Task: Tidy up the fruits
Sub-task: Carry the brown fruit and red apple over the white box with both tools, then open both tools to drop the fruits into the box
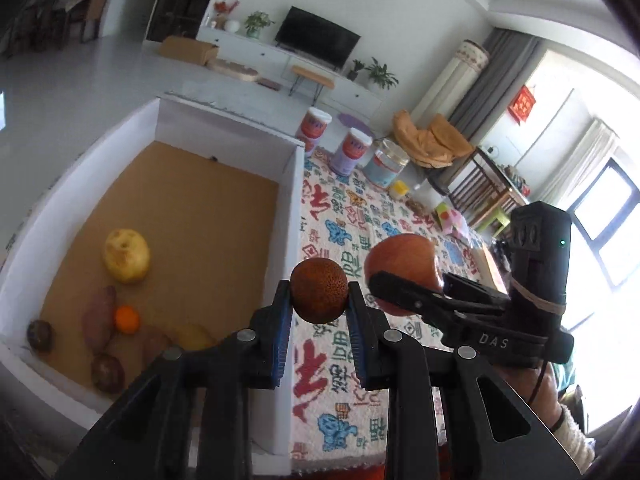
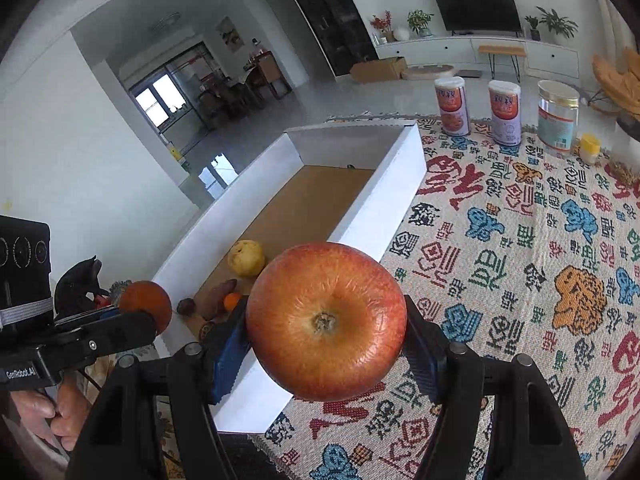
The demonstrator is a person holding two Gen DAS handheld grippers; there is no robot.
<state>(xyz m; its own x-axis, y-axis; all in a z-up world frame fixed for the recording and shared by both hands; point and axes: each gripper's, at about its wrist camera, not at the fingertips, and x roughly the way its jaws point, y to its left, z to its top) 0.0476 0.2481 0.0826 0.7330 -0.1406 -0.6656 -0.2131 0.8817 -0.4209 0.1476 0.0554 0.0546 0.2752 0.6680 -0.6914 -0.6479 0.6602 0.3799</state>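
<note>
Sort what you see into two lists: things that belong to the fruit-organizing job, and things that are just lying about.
Part of the job:
- apple in the right tongs
- small brown fruit in the left tongs
- white box
- yellow fruit and small orange already in the box

Just lying about:
- three canisters on the patterned cloth
- television
- potted plants

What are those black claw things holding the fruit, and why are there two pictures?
They are two hand-held grabbers, one in each of a person's hands, each with a camera looking along its fingers. One picture comes from the left gripper, which pinches a small rough brown fruit. The other comes from the right gripper, which clamps a big red apple. Below is a patterned cloth with a white box on it. The box holds a yellow fruit, a small orange and some darker pieces. Three jars stand at the cloth's far edge.
</note>
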